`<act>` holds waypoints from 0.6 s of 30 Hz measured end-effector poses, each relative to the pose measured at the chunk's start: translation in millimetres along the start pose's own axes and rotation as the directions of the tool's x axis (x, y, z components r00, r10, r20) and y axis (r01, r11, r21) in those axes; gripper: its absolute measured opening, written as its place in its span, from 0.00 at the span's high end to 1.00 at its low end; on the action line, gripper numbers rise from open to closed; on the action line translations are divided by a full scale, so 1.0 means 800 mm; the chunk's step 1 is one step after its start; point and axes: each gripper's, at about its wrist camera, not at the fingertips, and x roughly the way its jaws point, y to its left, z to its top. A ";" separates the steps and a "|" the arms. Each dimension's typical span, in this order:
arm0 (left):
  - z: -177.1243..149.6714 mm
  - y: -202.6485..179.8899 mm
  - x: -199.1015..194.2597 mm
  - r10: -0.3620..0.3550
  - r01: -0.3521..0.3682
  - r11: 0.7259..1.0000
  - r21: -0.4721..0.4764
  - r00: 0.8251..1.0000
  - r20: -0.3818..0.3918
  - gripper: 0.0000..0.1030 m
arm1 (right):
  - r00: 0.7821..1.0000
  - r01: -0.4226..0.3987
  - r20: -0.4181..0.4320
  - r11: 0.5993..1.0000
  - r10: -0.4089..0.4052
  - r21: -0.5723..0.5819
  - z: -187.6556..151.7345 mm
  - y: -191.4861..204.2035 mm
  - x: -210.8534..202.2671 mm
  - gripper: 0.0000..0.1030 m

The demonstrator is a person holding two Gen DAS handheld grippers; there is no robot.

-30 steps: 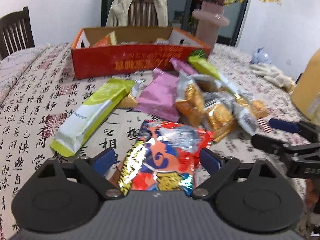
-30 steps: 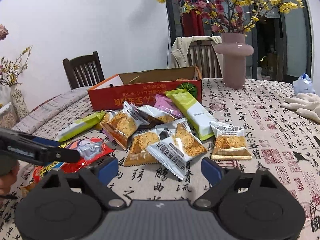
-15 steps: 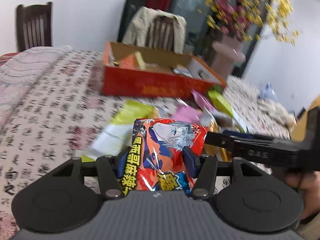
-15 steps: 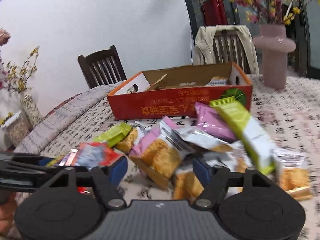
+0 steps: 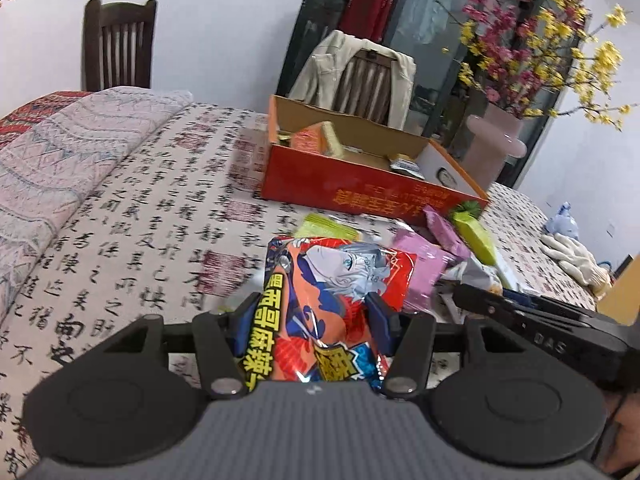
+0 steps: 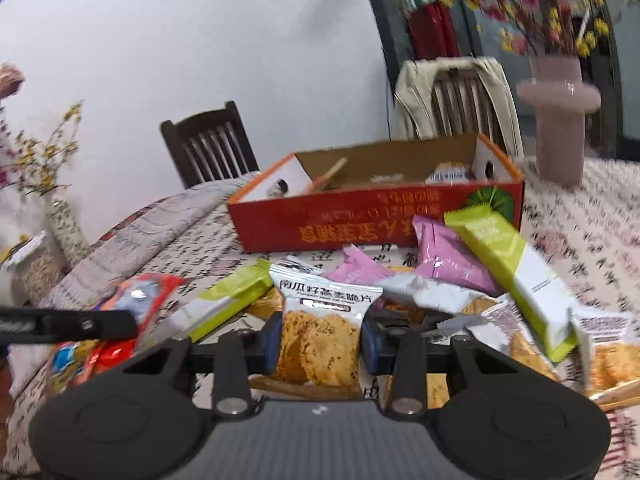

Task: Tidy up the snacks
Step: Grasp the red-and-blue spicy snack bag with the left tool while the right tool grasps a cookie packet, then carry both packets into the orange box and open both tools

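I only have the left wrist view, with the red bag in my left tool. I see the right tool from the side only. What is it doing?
Observer: The right tool is shut on a cracker packet with a white top and a clear front.
Operator: Is anything crowding that packet?
Observer: A green bar lies close on its left.
Operator: Are there more crackers after this one?
Observer: Yes, at least one more, a loose cracker pack at the far right of the pile.
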 end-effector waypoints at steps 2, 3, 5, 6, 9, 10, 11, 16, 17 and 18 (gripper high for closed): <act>-0.004 -0.013 -0.001 -0.013 0.013 1.000 0.016 1.000 -0.003 0.45 | 1.000 0.002 0.015 1.000 -0.002 -0.012 -0.004 0.000 -0.021 0.63; -0.005 -0.020 -0.002 -0.019 0.019 1.000 0.025 1.000 -0.005 0.45 | 1.000 0.004 0.022 1.000 -0.004 -0.014 -0.005 -0.002 -0.030 0.63; -0.008 -0.032 -0.003 -0.026 0.027 0.999 0.039 1.000 -0.006 0.45 | 0.999 0.015 0.035 1.000 -0.014 -0.014 -0.008 -0.007 -0.048 0.63; -0.008 -0.036 -0.004 -0.028 0.028 0.999 0.044 1.000 -0.005 0.45 | 0.999 0.021 0.041 1.000 -0.021 -0.010 -0.009 -0.010 -0.056 0.63; -0.005 -0.047 -0.004 -0.022 0.021 0.999 0.049 1.000 0.008 0.45 | 0.998 0.039 0.058 0.999 -0.039 0.004 -0.012 -0.024 -0.075 0.63; -0.003 -0.048 -0.005 -0.014 0.013 0.999 0.045 1.000 0.019 0.45 | 0.997 0.046 0.065 0.999 -0.046 0.005 -0.012 -0.028 -0.080 0.63; 0.002 -0.049 -0.004 -0.008 0.006 0.999 0.042 1.000 0.029 0.45 | 0.996 0.052 0.072 0.999 -0.052 0.005 -0.010 -0.033 -0.084 0.63; 0.059 -0.052 0.004 0.009 -0.016 0.998 0.065 0.994 0.106 0.45 | 0.994 0.045 0.101 0.999 -0.045 -0.005 0.012 -0.052 -0.090 0.63; 0.077 -0.052 0.009 0.010 -0.019 0.997 0.073 0.992 0.127 0.45 | 0.994 0.029 0.104 1.000 -0.029 -0.001 0.022 -0.057 -0.088 0.63; 0.099 -0.052 0.016 0.013 -0.024 0.997 0.073 0.989 0.147 0.45 | 0.994 0.015 0.107 1.000 -0.015 -0.001 0.033 -0.059 -0.084 0.63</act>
